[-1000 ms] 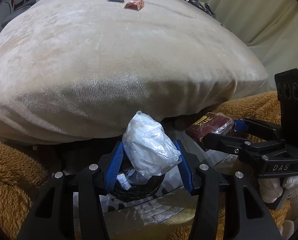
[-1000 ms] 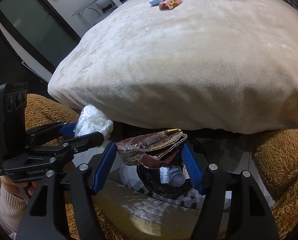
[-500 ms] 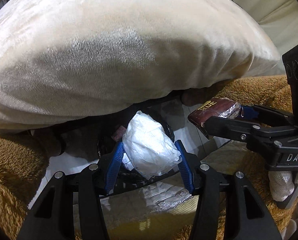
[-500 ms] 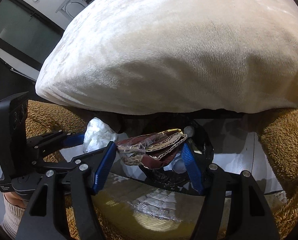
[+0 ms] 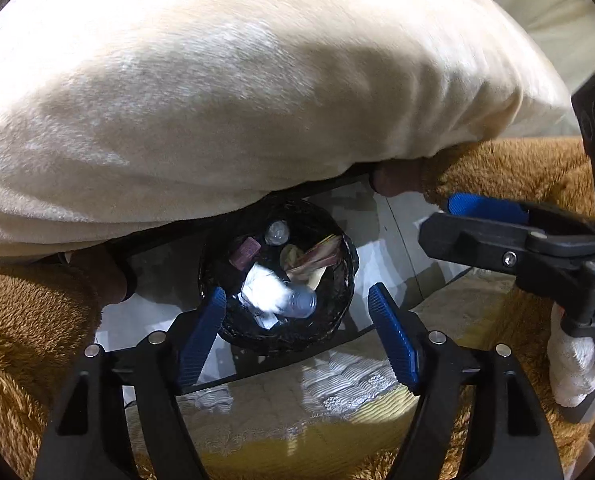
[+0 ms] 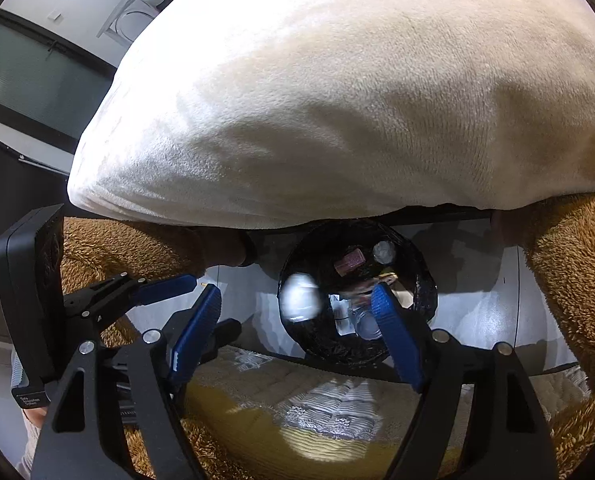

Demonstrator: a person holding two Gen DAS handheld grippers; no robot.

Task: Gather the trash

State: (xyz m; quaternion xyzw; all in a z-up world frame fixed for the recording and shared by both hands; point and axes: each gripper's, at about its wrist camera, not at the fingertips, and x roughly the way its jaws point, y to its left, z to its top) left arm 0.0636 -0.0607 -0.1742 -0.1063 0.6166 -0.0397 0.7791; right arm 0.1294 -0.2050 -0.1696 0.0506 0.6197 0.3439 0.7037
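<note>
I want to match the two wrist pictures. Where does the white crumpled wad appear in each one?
Left wrist view: the white crumpled wad lies inside the black bin, just below centre, between the blue pads.
Right wrist view: the wad shows as a blurred white patch at the bin's left side, slightly left of centre.
Shared landmark: the cream cushion overhanging the bin.

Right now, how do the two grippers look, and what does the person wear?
Both grippers, left and right, have black plastic frames with silver screws and ribbed blue pads. A black camera block sits on the left one. A fuzzy white cuff shows at the right wrist.
</note>
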